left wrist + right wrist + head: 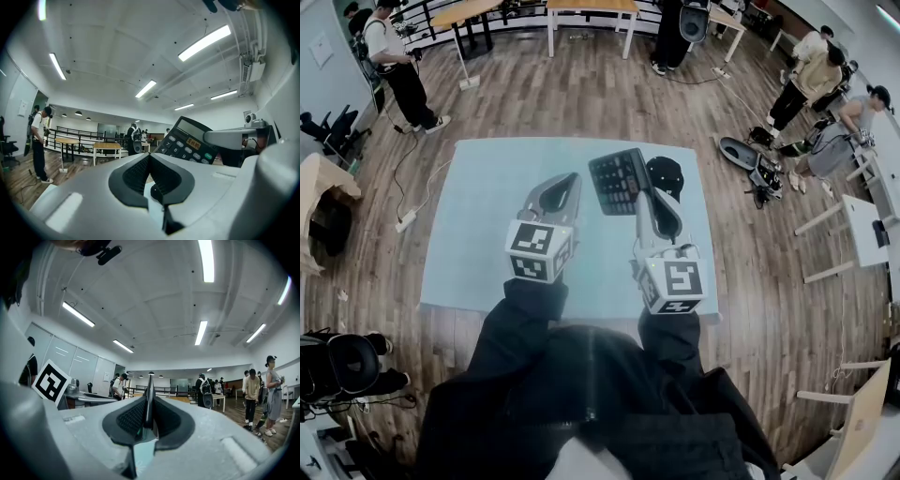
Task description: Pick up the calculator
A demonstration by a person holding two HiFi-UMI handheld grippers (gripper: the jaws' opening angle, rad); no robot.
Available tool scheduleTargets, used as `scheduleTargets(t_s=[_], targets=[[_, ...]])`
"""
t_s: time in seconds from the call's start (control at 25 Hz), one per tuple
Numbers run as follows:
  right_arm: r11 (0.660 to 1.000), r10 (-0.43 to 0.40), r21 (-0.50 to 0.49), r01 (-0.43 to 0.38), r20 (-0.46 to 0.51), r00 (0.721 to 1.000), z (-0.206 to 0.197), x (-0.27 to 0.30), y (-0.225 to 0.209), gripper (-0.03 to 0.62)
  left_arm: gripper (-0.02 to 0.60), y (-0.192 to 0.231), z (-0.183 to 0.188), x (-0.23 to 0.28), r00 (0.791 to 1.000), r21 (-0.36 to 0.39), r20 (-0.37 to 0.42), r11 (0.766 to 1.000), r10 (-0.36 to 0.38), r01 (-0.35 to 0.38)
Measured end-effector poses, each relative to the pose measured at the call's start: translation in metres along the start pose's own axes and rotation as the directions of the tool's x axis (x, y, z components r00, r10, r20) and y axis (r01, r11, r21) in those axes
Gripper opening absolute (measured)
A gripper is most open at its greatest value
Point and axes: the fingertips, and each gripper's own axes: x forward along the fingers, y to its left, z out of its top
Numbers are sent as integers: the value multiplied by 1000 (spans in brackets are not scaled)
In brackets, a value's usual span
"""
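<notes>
Head camera looks down on table; others level.

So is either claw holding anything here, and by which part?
The right claw grips the calculator by one side edge; the left claw is shut on nothing.

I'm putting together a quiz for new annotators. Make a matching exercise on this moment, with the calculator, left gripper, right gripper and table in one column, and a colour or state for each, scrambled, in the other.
Column one:
1. calculator
2. left gripper
3. right gripper
4. table

Column two:
A. light blue, beneath both grippers
B. shut and empty
C. black, tilted, gripped by one edge
D. shut on a thin edge

Pairs: 1-C, 2-B, 3-D, 4-A
</notes>
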Motion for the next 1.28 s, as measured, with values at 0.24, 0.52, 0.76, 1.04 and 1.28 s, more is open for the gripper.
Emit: scheduleTargets(t_s=[0.24, 0.52, 0.76, 1.04, 1.28], targets=[[1000, 2, -7, -2, -4, 1000, 0, -1, 1, 46, 0, -1, 1, -1, 1000, -2, -2, 1000, -6, 6], [1000, 5, -11, -5, -5, 1000, -2, -1, 0, 46, 0, -4, 0, 1, 1000, -2, -2, 1000, -14, 14], [1000, 1, -12, -1, -6, 1000, -1, -5, -1, 46, 0, -9, 1, -1, 1000, -2, 1, 1000, -17, 17], [1000, -6, -15, 6, -1, 1000, 0, -4, 4, 46, 0, -4, 0, -4, 1000, 0, -6, 1000, -27, 27], [1000, 0, -19, 0, 2, 1000, 1, -3, 7, 46, 0, -4, 0, -4, 999, 3, -9, 1000, -30, 30]])
